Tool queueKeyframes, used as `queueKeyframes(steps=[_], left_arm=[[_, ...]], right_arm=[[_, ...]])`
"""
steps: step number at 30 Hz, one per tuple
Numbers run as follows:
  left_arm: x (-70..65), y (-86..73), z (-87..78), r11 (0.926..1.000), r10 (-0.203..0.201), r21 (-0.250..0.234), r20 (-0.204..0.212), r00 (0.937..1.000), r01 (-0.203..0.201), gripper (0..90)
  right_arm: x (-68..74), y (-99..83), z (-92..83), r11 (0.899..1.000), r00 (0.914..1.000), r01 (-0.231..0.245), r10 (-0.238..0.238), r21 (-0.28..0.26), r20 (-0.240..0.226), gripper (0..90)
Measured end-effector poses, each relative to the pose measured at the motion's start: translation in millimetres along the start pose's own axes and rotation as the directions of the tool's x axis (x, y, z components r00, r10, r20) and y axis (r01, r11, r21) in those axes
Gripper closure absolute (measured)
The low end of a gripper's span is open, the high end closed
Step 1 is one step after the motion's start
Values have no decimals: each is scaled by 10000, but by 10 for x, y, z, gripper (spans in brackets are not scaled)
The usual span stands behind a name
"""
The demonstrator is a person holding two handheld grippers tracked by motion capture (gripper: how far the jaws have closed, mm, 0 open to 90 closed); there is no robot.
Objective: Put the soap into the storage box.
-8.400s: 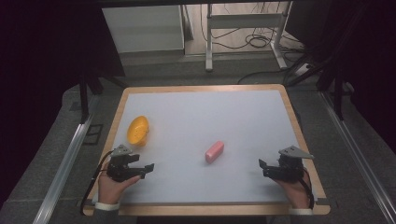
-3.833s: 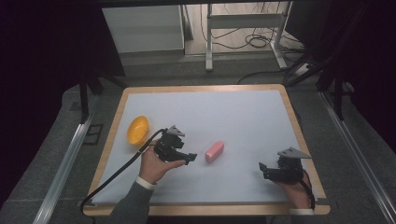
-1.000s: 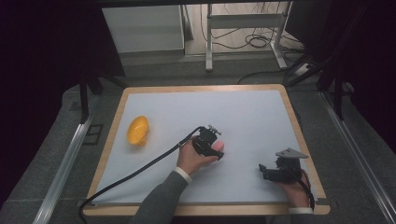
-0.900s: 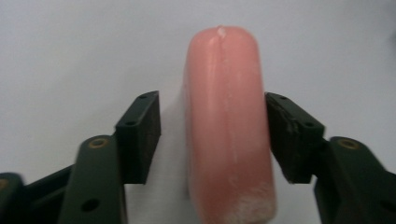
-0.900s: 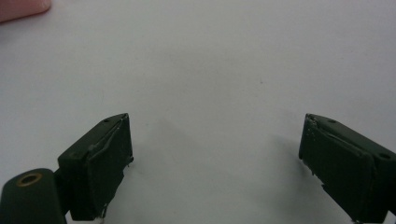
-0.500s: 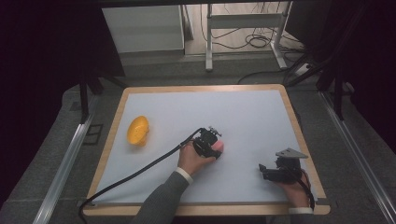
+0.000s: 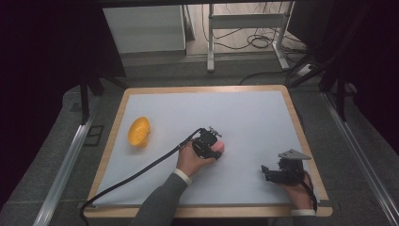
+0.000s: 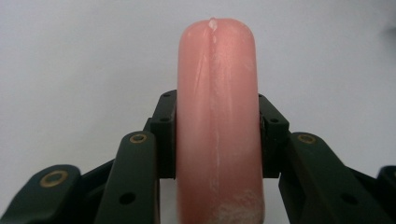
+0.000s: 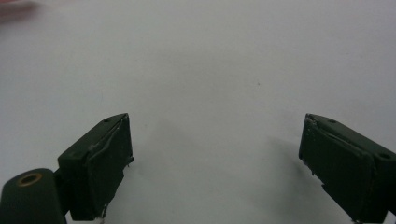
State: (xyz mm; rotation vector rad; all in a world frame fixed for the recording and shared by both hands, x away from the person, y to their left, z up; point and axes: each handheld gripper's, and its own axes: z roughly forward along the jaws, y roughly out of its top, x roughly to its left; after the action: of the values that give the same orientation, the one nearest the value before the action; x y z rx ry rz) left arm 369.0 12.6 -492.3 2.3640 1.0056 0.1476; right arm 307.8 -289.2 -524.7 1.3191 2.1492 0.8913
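Note:
A pink sausage-shaped piece (image 7: 220, 148) lies near the middle of the white table top (image 7: 244, 117). My left gripper (image 7: 214, 144) is shut on it. In the left gripper view the pink piece (image 8: 217, 93) stands lengthwise between the two black pads (image 8: 166, 135), which press on both of its sides, and its rounded end sticks out past them. My right gripper (image 7: 266, 170) rests low at the front right of the table. Its jaws stand wide apart over bare white surface (image 9: 219, 158), with nothing between them.
A yellow oval object (image 7: 139, 131) lies at the left of the table. A wooden rim (image 7: 301, 127) frames the white top. The left gripper's black cable (image 7: 141, 172) trails across the front left. Metal rails and stand legs are beyond the table.
My left gripper has travelled from the front left corner to the pink piece in the middle and now sits on it. The right gripper has stayed where it was.

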Motion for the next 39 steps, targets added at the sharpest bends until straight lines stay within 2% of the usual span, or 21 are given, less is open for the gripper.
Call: queueKeyframes(steps=[4, 19, 39], left_arm=[[39, -53, -114, 9996, -66, -291, 76, 9999, 68, 601], [313, -280, -441, 9971, -553, -557, -468, 9974, 527, 601], [582, -575, -707, 9908, -1130, -847, -872, 9898, 1056, 601]], right_arm=[[-3, -2, 2, 10000, 10000, 17, -17, 4, 8, 94], [12, -3, 16, 10000, 10000, 21, -21, 90, 38, 94], [17, -7, 23, 9999, 10000, 22, -23, 132, 72, 94]])
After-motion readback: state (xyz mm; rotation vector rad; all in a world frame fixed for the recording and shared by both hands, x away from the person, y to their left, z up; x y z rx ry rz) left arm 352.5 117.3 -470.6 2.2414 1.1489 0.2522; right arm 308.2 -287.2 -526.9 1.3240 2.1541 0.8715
